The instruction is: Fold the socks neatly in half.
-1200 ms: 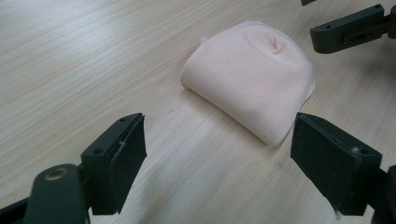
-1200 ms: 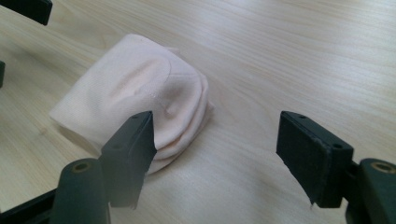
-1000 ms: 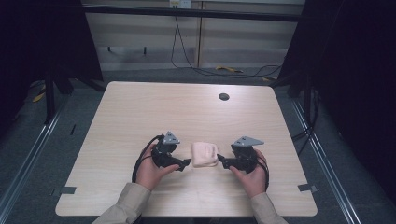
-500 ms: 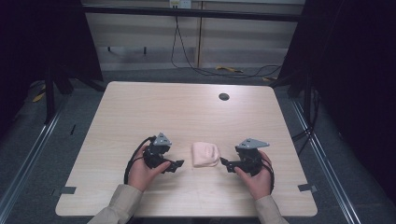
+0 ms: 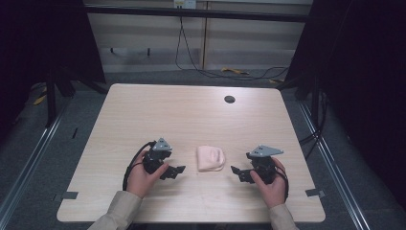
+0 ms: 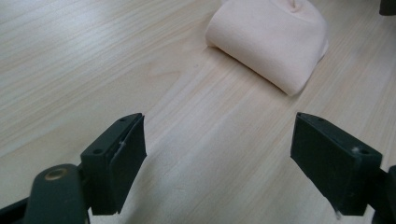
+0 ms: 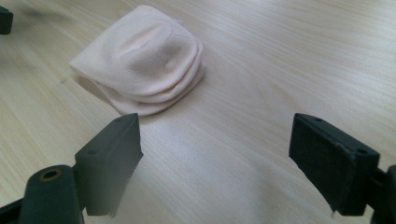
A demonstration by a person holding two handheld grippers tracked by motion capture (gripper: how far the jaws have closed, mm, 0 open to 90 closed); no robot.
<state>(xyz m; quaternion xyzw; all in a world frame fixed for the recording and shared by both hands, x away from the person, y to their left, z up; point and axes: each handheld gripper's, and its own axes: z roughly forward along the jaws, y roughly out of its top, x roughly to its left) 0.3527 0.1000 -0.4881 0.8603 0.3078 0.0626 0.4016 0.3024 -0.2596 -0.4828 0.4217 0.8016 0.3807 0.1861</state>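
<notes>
The folded cloth [image 5: 210, 158] is plain pale pink, with no pattern; the table [image 5: 191, 120] is light wood with fine grain lines and 1 dark round hole [image 5: 229, 99]. Both grippers, left [image 5: 178, 170] and right [image 5: 237, 172], are black, each topped with a grey plate; the sleeves [image 5: 117, 215] are beige.

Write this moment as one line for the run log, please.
left gripper: open, empty | right gripper: open, empty | folded cloth: on table, between grippers, untouched
</notes>
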